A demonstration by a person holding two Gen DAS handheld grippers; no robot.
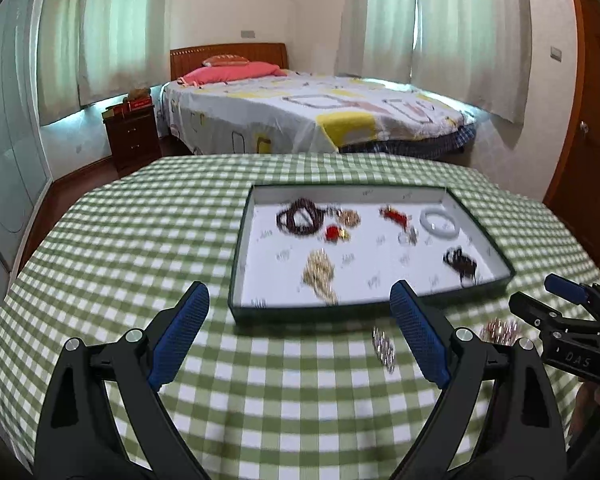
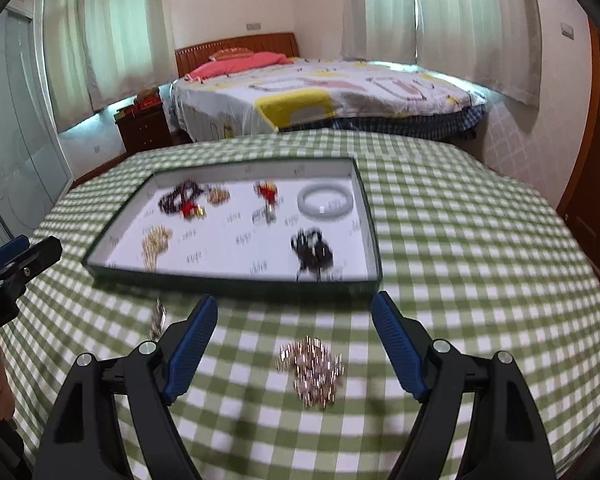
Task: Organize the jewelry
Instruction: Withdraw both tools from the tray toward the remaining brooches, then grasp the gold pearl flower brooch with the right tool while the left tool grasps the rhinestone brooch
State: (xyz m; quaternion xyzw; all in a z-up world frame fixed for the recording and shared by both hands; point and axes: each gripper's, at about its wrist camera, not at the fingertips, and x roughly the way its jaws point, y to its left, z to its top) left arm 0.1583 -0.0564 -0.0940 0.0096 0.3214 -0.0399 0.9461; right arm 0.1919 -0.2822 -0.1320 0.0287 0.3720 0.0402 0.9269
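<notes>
Two grippers, left (image 1: 300,336) and right (image 2: 294,344), hover wide open and empty above the checked tablecloth (image 2: 480,260). A pink-gold bracelet (image 2: 312,372) lies between the right fingers, near the tray (image 2: 236,278).

A counter (image 1: 148,240) covered in green-and-white checked cloth fills the foreground. Beyond it stands a bed (image 1: 300,116) with a wooden headboard (image 1: 228,56), a white spread patterned in yellow and pink shapes, and a pink pillow (image 1: 228,73) at its head; a dark wooden nightstand (image 1: 132,142) sits just beside the bed on the left, with red boxes (image 1: 134,106) on top. Pale curtains (image 1: 432,24) hang over the windows behind, a frosted glass panel (image 1: 8,128) runs along the left wall, and a brown wooden door (image 1: 592,152) stands at the right.
</notes>
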